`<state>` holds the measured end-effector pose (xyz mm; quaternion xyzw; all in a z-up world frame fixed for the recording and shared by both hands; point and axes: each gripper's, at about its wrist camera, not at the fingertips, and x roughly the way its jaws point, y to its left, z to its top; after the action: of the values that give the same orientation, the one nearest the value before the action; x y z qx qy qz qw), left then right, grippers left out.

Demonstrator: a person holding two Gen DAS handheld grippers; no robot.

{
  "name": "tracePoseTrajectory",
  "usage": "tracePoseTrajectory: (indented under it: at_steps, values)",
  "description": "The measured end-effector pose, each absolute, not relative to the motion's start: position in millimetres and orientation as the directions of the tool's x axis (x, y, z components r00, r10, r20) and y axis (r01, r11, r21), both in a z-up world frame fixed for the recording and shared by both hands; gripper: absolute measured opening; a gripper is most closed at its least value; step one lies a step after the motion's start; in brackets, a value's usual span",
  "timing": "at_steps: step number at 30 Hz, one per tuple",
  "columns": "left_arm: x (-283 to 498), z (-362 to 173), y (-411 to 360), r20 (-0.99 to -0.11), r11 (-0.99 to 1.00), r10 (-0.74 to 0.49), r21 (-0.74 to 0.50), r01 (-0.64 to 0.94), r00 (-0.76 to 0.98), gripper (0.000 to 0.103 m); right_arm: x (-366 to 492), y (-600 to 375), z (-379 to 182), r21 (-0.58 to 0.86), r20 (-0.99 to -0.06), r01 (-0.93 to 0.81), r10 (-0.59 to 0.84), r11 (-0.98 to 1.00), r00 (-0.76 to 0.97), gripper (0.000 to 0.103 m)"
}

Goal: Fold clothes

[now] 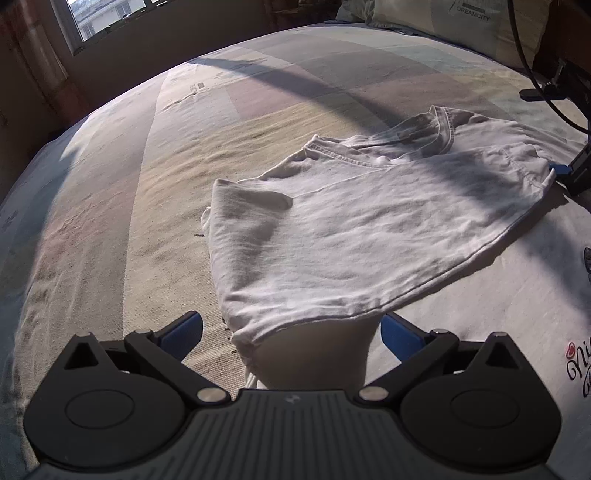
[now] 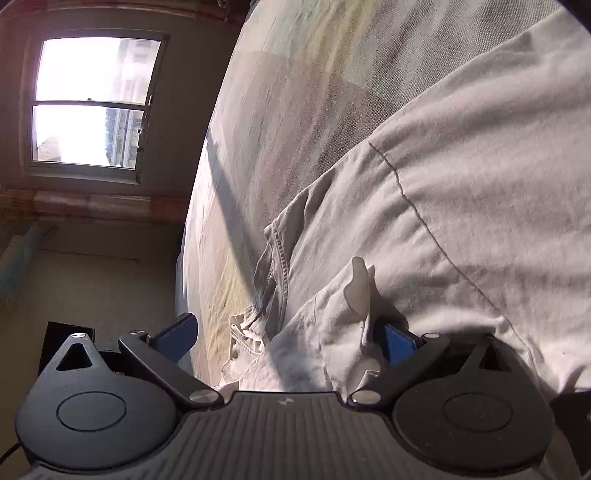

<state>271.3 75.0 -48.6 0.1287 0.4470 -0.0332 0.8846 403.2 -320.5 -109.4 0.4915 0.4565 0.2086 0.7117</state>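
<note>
Blue-padded fingers of the left gripper (image 1: 291, 334) are spread wide at the near hem of a white T-shirt (image 1: 369, 229), whose edge droops between them without being pinched; the garment is laid partly folded on a bed (image 1: 147, 184), its collar (image 1: 443, 129) turned toward the far side; the right gripper (image 2: 291, 338) is likewise seen with its fingers parted, bunched sleeve cloth lying against the right-hand pad (image 2: 400, 343) but not clamped; in the left wrist view that same tool shows as a dark shape with a blue tip (image 1: 576, 170) at the shirt's far right edge; "DREAMCITY" is printed on a pale pillow (image 1: 472, 18) at the head of the bed; cursive black lettering with a red heart (image 1: 580, 365) is stitched into the bedsheet at the right, too cropped to be read; the sheet is patterned in faded pastel blocks and crossed by sunlight and long shadows; a window (image 2: 92, 103) is set in a brownish wall, buildings visible through it.
</note>
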Motion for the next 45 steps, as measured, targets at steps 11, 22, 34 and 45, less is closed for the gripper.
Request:
tracePoseTrajectory:
  at_steps: [11, 22, 34, 45]
  values:
    - [259, -52, 83, -0.820, 0.981, 0.074, 0.161, 0.105, 0.567, 0.102, 413, -297, -97, 0.775, -0.563, -0.041, 0.718, 0.631, 0.409, 0.078]
    - [257, -48, 79, -0.819, 0.977, 0.081, 0.177, 0.115, 0.568, 0.102, 413, -310, -92, 0.710, -0.673, 0.088, 0.638, 0.698, 0.374, 0.007]
    - [262, -47, 83, -0.808, 0.982, 0.099, 0.173, 0.072, 0.580, 0.102, 411, -312, -51, 0.594, -0.738, 0.014, 0.538, 0.804, 0.408, 0.008]
    - [271, -35, 100, -0.797, 0.991, 0.056, 0.120, 0.066, 0.602, 0.102, 401, -327, -50, 0.412, -0.842, 0.030, 0.369, 0.911, 0.394, 0.011]
